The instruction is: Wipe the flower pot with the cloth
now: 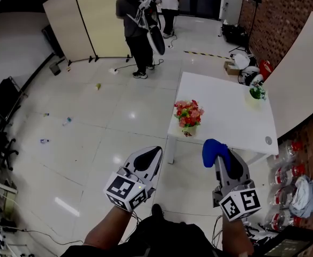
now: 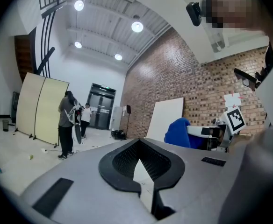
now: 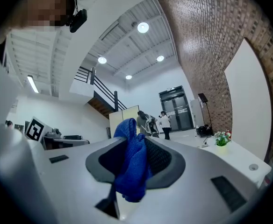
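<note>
A: What takes up most of what we see?

B: The glossy white floor (image 1: 92, 116), with a brick wall (image 1: 285, 15) along our right. A beige folding screen (image 1: 92, 20) stands far off to the left, and a big white board (image 1: 306, 63) leans against the bricks.

A: And the table?

B: The white table (image 1: 226, 106) is ahead of us, a little to the right, between us and that board. Two people stand well beyond it near the screen, one in dark clothes (image 1: 135, 31) and one in a white top (image 1: 169, 4). Bottles (image 1: 288, 170) lie on the floor by the wall, past the table's right end.

A: Where is our flower pot?

B: The flower pot (image 1: 188, 128), full of red and pink blooms, sits at the table's near-left corner. A smaller green plant (image 1: 257, 93) is at the far right edge, well apart from it.

A: What lies between us and the pot?

B: A strip of floor and the table's near edge. We hold both tools over the floor, short of the table.

A: And the jaws?

B: Our left hand-held gripper (image 1: 152, 153) has its jaws together with nothing in them. Our right hand-held gripper (image 1: 224, 159) is clamped on the blue cloth (image 3: 132, 162), which bunches up out of the tips.
</note>
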Demonstrator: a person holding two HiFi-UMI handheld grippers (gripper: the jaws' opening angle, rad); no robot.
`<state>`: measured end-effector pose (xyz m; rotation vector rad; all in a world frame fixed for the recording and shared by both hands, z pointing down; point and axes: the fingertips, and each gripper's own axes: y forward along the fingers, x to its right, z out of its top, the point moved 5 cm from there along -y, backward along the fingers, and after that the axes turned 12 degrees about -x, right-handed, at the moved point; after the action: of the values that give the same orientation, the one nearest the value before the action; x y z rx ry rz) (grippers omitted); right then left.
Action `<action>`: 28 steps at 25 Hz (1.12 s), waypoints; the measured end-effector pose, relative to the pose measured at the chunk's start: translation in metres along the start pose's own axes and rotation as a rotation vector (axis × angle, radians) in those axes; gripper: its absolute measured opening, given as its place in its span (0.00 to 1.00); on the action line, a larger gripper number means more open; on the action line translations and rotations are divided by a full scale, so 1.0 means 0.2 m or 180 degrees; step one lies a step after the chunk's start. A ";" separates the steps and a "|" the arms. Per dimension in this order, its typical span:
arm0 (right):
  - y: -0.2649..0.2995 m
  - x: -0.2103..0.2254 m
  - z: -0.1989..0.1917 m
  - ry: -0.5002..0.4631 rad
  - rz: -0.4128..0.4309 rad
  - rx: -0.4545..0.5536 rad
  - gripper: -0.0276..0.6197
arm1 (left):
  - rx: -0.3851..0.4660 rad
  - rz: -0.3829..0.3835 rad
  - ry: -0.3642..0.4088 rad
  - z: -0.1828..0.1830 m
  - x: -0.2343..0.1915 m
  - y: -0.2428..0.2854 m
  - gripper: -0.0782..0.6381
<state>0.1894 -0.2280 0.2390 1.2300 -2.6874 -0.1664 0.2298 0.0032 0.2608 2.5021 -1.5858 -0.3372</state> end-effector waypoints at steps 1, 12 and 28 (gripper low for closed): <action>0.04 -0.01 0.01 -0.0004 -0.0024 0.0001 0.19 | 0.0007 -0.0031 -0.0004 0.01 -0.04 0.01 0.10; 0.42 0.05 -0.15 0.0062 0.0074 -0.0227 0.19 | -0.0143 0.0059 -0.0092 -0.12 -0.29 0.28 0.10; 0.99 0.21 -0.78 0.0102 0.0285 -0.0780 0.19 | -0.0474 0.0316 -0.0402 -0.66 -0.52 0.84 0.10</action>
<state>0.0501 -0.1346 0.4317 1.0294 -2.5938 -0.4444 0.0775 0.0272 0.4409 2.3231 -1.6571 -0.5873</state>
